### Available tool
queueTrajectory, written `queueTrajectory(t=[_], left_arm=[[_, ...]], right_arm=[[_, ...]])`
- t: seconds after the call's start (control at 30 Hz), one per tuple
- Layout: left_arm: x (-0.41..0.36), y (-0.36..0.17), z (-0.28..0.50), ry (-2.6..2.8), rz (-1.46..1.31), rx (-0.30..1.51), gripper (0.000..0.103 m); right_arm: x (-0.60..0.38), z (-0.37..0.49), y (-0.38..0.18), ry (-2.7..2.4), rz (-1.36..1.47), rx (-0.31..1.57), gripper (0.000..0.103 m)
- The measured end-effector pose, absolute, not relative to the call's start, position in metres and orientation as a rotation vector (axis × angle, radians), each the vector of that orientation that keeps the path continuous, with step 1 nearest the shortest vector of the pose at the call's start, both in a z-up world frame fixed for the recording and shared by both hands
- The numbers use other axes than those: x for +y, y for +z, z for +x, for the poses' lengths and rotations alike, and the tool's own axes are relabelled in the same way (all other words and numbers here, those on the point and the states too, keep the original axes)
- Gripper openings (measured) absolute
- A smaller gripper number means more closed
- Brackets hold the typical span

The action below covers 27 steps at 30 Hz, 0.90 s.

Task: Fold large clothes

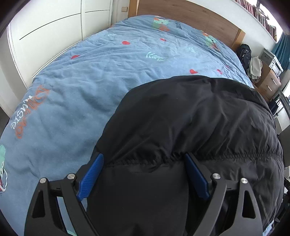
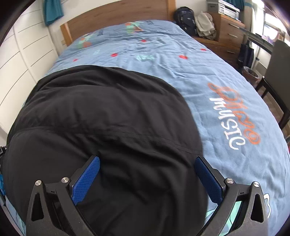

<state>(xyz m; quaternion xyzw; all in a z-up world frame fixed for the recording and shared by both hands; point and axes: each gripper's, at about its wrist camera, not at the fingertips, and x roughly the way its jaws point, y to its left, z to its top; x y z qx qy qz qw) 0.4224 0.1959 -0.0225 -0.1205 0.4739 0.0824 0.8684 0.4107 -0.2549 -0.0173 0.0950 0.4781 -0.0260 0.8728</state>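
Both tilted down over jacket (image 1: 190, 118) on bed (image 1: 81, 81), left gripper (image 1: 143, 159) & right gripper (image 2: 147, 163) wide, nothing gripped; jacket lengthwise toward headboard (image 2: 116, 16).

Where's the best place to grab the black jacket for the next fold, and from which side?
Take the black jacket at its thin edge on the blue duvet, coming low from the duvet side. The middle is puffy and smooth; both the left gripper and right gripper hover open above it.
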Motion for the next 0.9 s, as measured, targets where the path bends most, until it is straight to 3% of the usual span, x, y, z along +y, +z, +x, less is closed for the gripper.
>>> queueTrajectory(t=[0.33,0.6,0.9], left_arm=[[0.192,0.023,0.383,0.244,-0.248,0.889,0.09],[0.162,0.063,0.296,0.241,-0.214,0.782,0.09],[0.118,0.096,0.17,0.224,-0.117,0.656,0.09]], right_arm=[[-0.285,0.385,0.018,-0.136,0.189,0.928,0.102],[-0.252,0.319,0.072,-0.068,0.178,0.832,0.102],[-0.211,0.216,0.091,0.007,0.12,0.765,0.102]])
